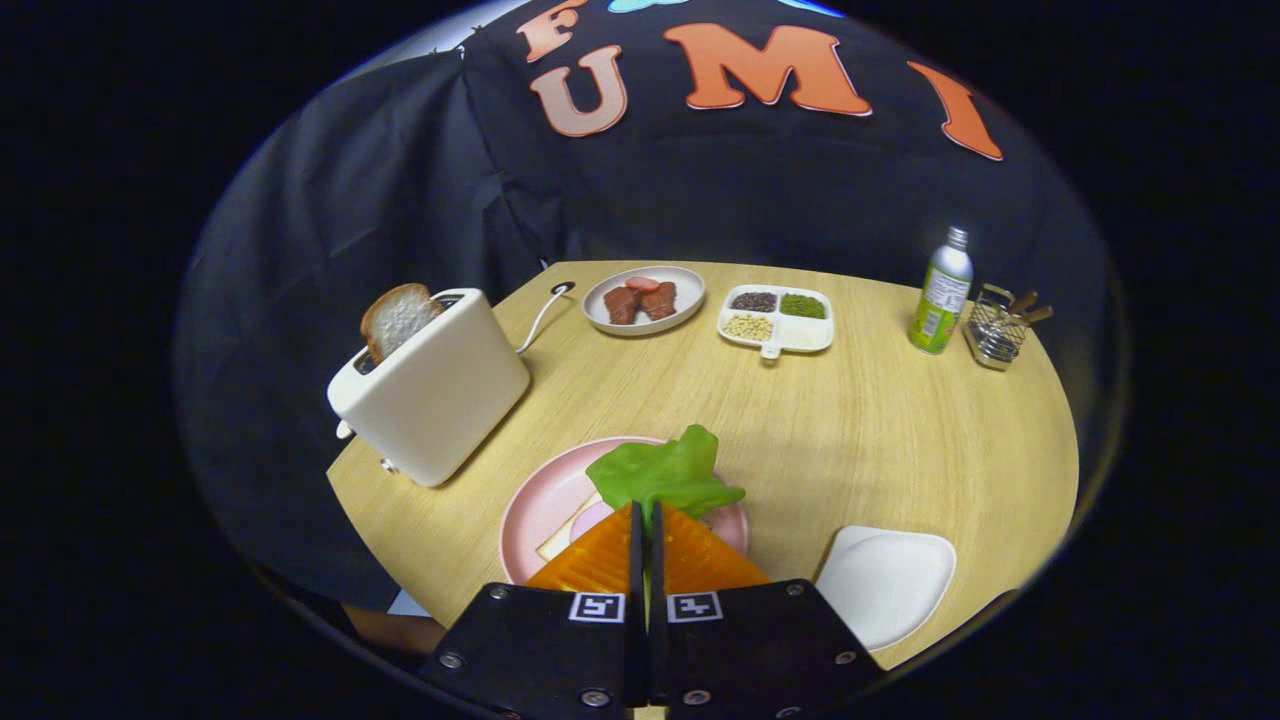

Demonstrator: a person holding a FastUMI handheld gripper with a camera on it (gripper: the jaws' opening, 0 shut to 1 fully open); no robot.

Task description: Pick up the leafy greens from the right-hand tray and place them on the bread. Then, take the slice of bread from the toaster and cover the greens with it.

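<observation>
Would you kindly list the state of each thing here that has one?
gripper: fingers shut on the leafy greens
leafy greens: held above the pink plate
pink plate: carries bread, not yet topped
toaster: bread slice popped up in slot
white tray: empty
bottle: upright, capped
divided dish: three compartments filled, one looks empty

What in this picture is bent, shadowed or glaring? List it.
Gripper view: fisheye bends the table edge into a curve and tilts the toaster. Light is soft and even, with short shadows under the toaster and pink plate. No strong glare; the white tray is bright. The gripper, shut on the leafy greens, looks sharp.
</observation>
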